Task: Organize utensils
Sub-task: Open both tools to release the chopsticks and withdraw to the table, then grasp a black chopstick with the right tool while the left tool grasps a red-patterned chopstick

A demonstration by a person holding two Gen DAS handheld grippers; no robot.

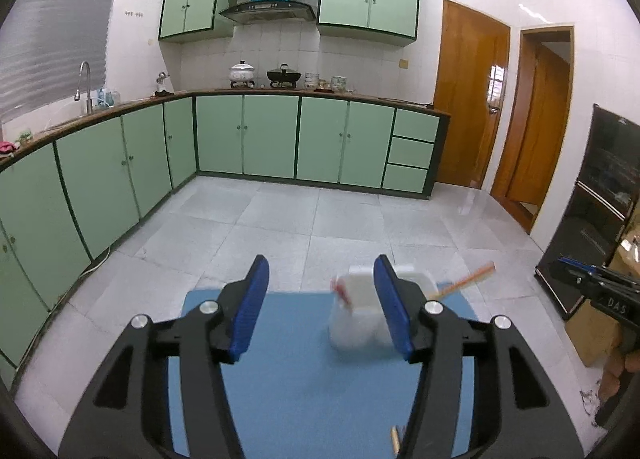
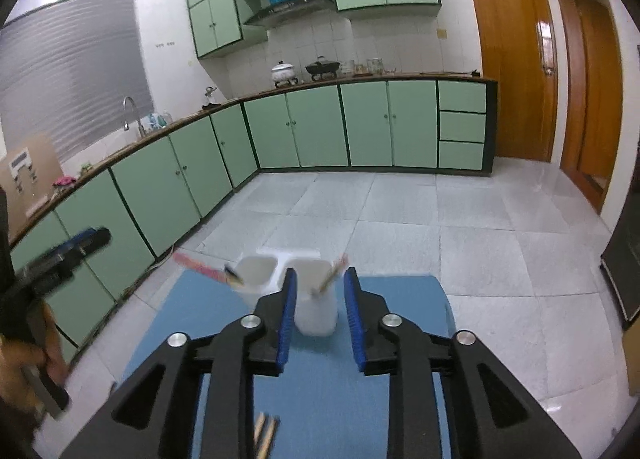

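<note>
A white two-compartment utensil holder [image 1: 360, 311] [image 2: 296, 291] stands on a blue mat [image 1: 288, 379] [image 2: 320, 379]. A red-and-orange utensil [image 2: 204, 269] leans out of its left compartment, and a wooden stick [image 2: 332, 275] [image 1: 468, 279] leans in the right one. Loose wooden chopsticks [image 2: 266, 435] [image 1: 395, 437] lie on the mat near me. My left gripper [image 1: 322, 299] is open and empty, with the holder beside its right finger. My right gripper [image 2: 320, 315] is open and empty just in front of the holder.
Green base cabinets [image 1: 248, 135] run along the left and far walls of the kitchen. Grey floor tiles [image 1: 320, 219] spread beyond the mat. Wooden doors [image 1: 468, 99] stand at the right. A dark cabinet [image 1: 592, 219] stands at the far right.
</note>
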